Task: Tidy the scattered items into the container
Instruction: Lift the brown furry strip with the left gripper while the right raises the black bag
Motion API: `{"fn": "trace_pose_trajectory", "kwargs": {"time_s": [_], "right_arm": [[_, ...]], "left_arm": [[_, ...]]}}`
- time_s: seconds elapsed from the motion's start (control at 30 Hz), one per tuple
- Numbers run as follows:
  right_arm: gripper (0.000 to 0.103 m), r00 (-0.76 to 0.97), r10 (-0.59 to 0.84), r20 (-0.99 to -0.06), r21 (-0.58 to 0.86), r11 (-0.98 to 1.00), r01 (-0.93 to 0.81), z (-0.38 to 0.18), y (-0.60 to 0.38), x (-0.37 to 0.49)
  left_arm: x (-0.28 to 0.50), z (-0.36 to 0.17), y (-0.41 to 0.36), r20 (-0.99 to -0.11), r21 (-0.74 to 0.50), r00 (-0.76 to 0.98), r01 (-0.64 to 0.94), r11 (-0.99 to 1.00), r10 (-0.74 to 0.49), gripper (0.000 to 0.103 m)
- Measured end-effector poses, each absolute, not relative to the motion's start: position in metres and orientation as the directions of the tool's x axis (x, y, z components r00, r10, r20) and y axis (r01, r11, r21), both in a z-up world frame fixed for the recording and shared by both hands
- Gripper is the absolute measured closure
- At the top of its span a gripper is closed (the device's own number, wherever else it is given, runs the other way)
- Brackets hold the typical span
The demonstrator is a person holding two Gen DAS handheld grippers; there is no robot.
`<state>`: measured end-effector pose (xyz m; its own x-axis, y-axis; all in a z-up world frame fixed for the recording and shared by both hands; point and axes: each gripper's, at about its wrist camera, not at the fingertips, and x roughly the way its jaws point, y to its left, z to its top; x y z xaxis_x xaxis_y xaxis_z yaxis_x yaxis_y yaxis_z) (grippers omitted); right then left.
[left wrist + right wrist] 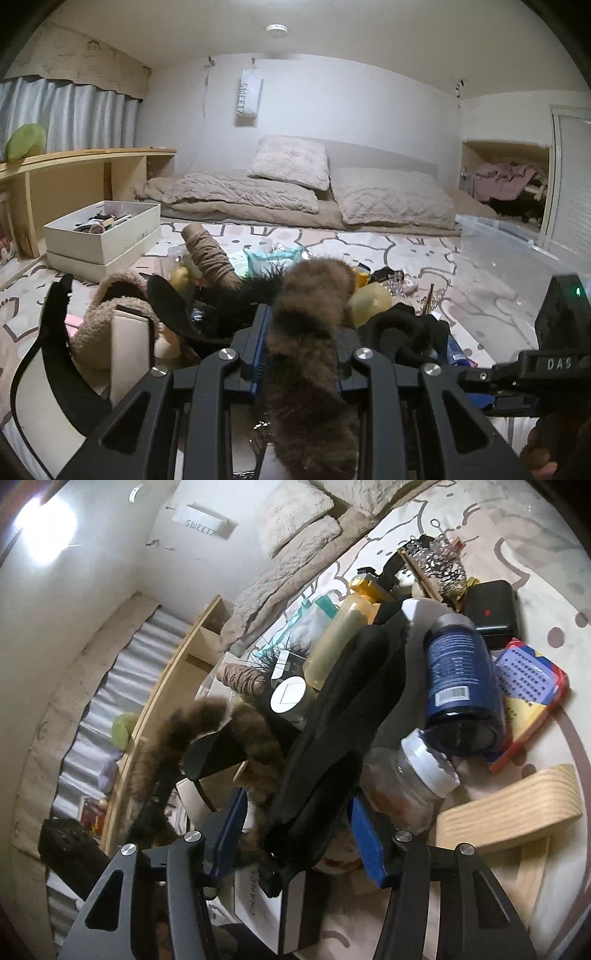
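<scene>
My left gripper [303,332] is shut on a brown striped fur tail [310,317] that runs up between its blue pads above the pile on the rug. The same tail [177,731] curls at the left of the right wrist view. My right gripper [295,812] straddles a black fabric piece [343,720]; its jaws stand apart on either side, contact unclear. A clear plastic container [517,258] sits on the rug at the right. Around lie a dark blue bottle [461,675], a white-capped jar [413,779], a yellow bottle [343,638] and a twine spool [210,258].
A white box [103,229] full of small items stands at the left by a wooden shelf [74,173]. Bedding [295,192] lies along the far wall. A wooden curved piece [509,812], a coloured book [528,686] and a black case [491,605] lie on the rug.
</scene>
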<state>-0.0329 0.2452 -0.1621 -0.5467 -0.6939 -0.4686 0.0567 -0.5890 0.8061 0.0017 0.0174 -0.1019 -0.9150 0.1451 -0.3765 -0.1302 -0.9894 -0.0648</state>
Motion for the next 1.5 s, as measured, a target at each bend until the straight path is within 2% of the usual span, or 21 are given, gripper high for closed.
{"fn": "trace_pose_trajectory", "kwargs": {"time_s": [0.07, 0.13, 0.2, 0.43, 0.53, 0.67, 0.77, 1.0, 1.5], "right_arm": [[0.048, -0.541, -0.699, -0.469, 0.809, -0.586, 0.056, -0.162, 0.243, -0.039], [0.056, -0.532, -0.699, -0.478, 0.805, -0.591, 0.053, -0.163, 0.241, -0.045], [0.071, -0.52, -0.691, -0.502, 0.789, -0.612, 0.053, -0.164, 0.236, -0.051], [0.073, -0.469, -0.659, -0.588, 0.71, -0.698, 0.092, -0.164, 0.214, -0.07], [0.077, -0.476, -0.64, -0.603, 0.676, -0.727, 0.12, -0.162, 0.209, -0.07], [0.082, -0.5, -0.639, -0.584, 0.674, -0.725, 0.14, -0.16, 0.208, -0.064], [0.082, -0.514, -0.653, -0.557, 0.69, -0.708, 0.151, -0.156, 0.209, -0.06], [0.083, -0.557, -0.689, -0.464, 0.743, -0.645, 0.178, -0.134, 0.224, -0.046], [0.083, -0.603, -0.725, -0.334, 0.778, -0.573, 0.257, -0.078, 0.245, -0.003]], "left_arm": [[-0.002, -0.106, 0.023, -0.391, -0.057, -0.907, -0.147, -0.988, 0.157, 0.076], [-0.005, -0.109, 0.026, -0.403, -0.062, -0.898, -0.166, -0.984, 0.177, 0.076], [-0.007, -0.11, 0.027, -0.412, -0.084, -0.888, -0.189, -0.978, 0.207, 0.076], [-0.016, -0.115, 0.019, -0.438, -0.199, -0.853, -0.216, -0.956, 0.284, 0.076], [-0.021, -0.117, 0.014, -0.453, -0.262, -0.83, -0.225, -0.939, 0.325, 0.076], [-0.021, -0.119, 0.017, -0.466, -0.281, -0.818, -0.225, -0.933, 0.338, 0.076], [-0.015, -0.113, 0.018, -0.445, -0.275, -0.826, -0.24, -0.931, 0.345, 0.088], [-0.002, -0.098, 0.011, -0.402, -0.296, -0.837, -0.263, -0.918, 0.37, 0.091], [0.033, -0.054, 0.019, -0.292, -0.287, -0.86, -0.339, -0.896, 0.419, 0.092]]}}
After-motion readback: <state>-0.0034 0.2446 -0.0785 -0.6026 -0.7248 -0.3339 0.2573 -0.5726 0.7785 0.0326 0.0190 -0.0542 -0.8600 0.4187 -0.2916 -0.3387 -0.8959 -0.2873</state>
